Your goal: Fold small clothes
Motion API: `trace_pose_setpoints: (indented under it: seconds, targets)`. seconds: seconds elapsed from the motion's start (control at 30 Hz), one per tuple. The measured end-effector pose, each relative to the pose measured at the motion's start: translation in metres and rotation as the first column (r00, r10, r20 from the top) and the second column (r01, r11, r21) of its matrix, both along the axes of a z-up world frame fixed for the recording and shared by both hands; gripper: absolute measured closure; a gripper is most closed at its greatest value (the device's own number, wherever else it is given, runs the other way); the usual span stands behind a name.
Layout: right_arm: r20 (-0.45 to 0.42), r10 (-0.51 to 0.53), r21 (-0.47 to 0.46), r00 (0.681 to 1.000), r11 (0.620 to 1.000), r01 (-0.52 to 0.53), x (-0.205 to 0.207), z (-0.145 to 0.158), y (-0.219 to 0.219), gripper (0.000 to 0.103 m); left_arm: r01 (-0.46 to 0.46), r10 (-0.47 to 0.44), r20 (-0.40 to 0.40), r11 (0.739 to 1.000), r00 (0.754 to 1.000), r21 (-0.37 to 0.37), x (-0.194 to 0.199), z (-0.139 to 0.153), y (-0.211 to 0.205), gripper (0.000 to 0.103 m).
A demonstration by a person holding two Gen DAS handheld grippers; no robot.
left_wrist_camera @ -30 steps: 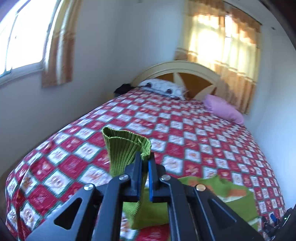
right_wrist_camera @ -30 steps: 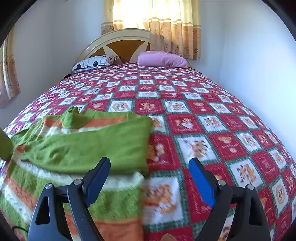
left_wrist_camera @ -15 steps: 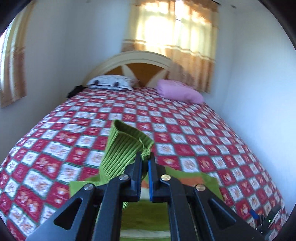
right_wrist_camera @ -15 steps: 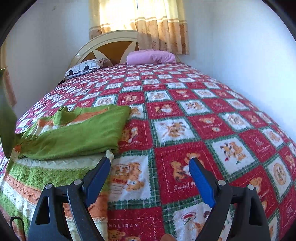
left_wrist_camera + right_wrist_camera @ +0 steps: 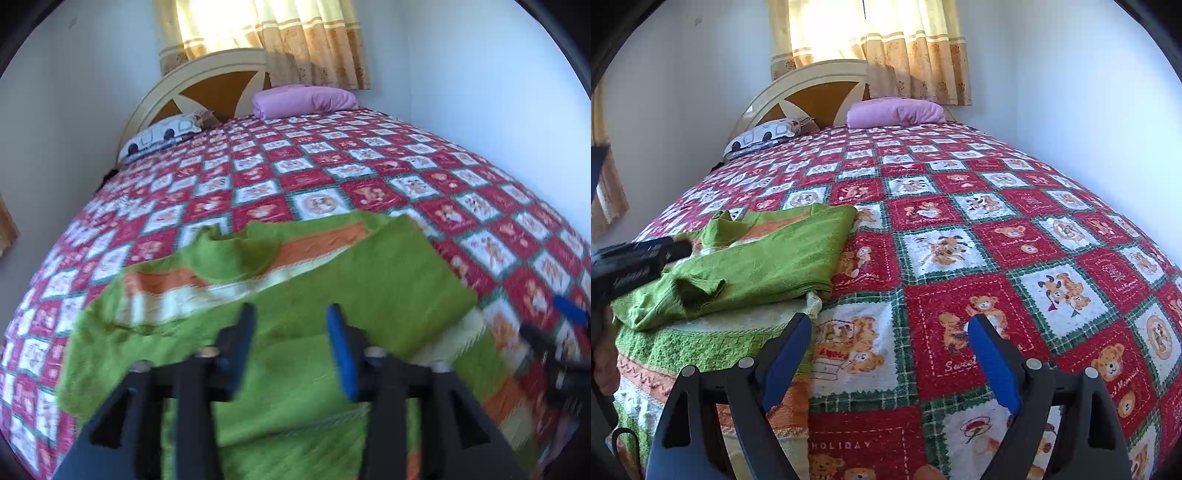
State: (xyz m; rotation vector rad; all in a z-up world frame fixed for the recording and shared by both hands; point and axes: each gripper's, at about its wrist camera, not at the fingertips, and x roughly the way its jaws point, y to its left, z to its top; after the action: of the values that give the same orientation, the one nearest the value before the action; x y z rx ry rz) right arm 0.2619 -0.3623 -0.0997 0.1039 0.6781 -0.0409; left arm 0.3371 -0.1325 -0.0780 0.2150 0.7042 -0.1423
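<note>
Bed (image 5: 997, 258): green sweater (image 5: 768, 258) lies at nine o'clock.
Left gripper (image 5: 291, 343): jaws opening, nothing between, above sweater.
Right gripper (image 5: 890, 354): jaws wide, empty.

— Can you read anything from where I hold my tools?
— On the bedspread (image 5: 960, 236), yes: one red square near the bottom says "HOLIDAY", another begins "Sweet". A square at the right edge seems to say "Memories".
— Anything on the cloth?
— Nothing I can read.
</note>
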Motion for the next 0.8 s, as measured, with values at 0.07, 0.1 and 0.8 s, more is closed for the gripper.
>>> trace_pose_setpoints:
  seconds: [0.07,0.1,0.8]
  targets:
    - [0.006,0.002,0.006,1.0,1.0,-0.002,-0.001,0.001,-0.001,0.016,-0.002,0.001,0.039,1.0,0.999,0.02,-0.014,0.006,0.022,0.03]
    - [0.017,0.003,0.011,1.0,1.0,-0.003,-0.003,0.003,-0.002,0.016,-0.01,0.008,0.058,0.999,0.998,0.045,-0.022,0.007,0.036,0.025]
    - [-0.289,0.333,0.302,0.898,0.921,-0.244,0.058,-0.011,0.154,0.093,-0.381,0.388,-0.053,0.918,0.92,0.11,-0.05,-0.062,0.224,0.007]
